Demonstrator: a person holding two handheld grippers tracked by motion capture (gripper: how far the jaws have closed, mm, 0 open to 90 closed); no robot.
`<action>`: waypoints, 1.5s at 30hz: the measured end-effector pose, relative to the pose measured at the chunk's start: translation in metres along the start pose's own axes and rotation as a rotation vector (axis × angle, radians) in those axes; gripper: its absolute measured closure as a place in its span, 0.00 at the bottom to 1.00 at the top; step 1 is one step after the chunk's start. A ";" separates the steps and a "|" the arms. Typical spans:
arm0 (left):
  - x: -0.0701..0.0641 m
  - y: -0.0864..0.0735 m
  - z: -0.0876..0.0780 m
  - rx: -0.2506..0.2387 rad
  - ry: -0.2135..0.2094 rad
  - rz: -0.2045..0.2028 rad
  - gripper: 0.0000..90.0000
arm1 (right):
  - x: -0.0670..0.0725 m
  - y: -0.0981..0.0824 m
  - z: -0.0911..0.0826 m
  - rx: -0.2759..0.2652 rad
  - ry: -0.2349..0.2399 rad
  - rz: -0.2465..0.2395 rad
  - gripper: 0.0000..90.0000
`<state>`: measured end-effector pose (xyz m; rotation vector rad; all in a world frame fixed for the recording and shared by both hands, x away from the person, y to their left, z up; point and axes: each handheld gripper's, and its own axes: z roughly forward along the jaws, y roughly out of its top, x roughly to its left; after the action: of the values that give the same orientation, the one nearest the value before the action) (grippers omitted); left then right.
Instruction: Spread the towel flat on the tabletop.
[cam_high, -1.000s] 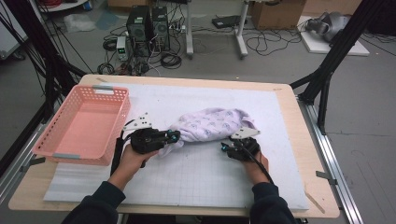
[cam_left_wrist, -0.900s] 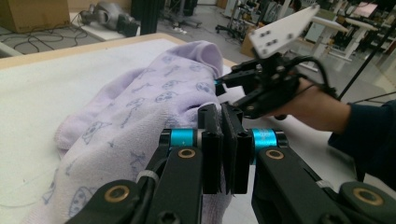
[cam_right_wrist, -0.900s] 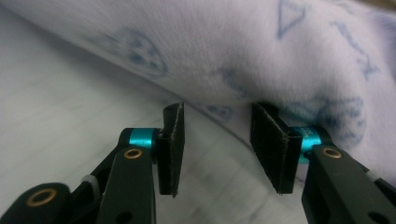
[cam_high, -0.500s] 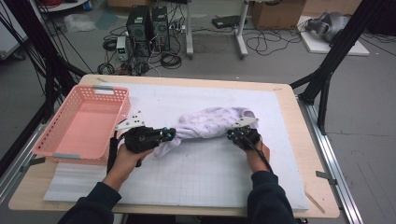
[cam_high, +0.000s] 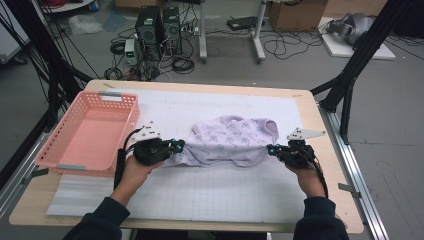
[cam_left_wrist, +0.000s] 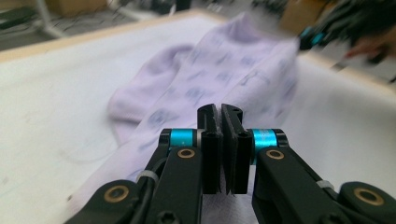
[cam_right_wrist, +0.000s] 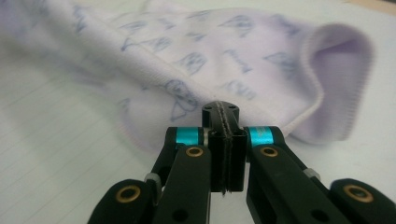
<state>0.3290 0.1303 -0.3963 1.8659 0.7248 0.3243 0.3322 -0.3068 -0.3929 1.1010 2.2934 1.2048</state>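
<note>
A pale lilac garment (cam_high: 230, 140) with a blue print lies spread on the white gridded mat (cam_high: 200, 195), pulled taut between my two grippers. My left gripper (cam_high: 181, 145) is shut on its left edge. In the left gripper view the jaws (cam_left_wrist: 220, 112) are pressed together with the cloth (cam_left_wrist: 224, 70) running out from under them. My right gripper (cam_high: 270, 149) is shut on the garment's right edge. In the right gripper view its jaws (cam_right_wrist: 220, 109) pinch a thin fold, and the ribbed hem (cam_right_wrist: 327, 70) curls just beyond.
A pink plastic basket (cam_high: 60, 150) stands at the table's left side, close beside my left hand. The wooden table edge (cam_high: 330, 150) runs just right of my right hand. Computer towers (cam_high: 155, 27) and cables lie on the floor behind the table.
My right gripper has moved right and slightly up with the garment's edge, and the bunched cloth is now stretched out wide. The left hand has stayed about where it was.
</note>
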 end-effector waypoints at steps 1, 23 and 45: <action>-0.001 -0.001 0.005 0.021 0.041 0.015 0.95 | -0.001 0.002 0.003 -0.002 -0.016 0.008 1.00; 0.018 -0.006 0.033 0.031 0.248 -0.026 0.96 | 0.068 -0.015 0.037 -0.069 0.042 -0.159 0.78; 0.013 -0.017 0.024 0.060 0.143 -0.027 0.95 | 0.072 -0.018 0.051 0.064 0.114 -0.187 0.95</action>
<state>0.3462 0.1249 -0.4227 1.9023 0.8643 0.4264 0.3072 -0.2303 -0.4329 0.8347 2.4729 1.1561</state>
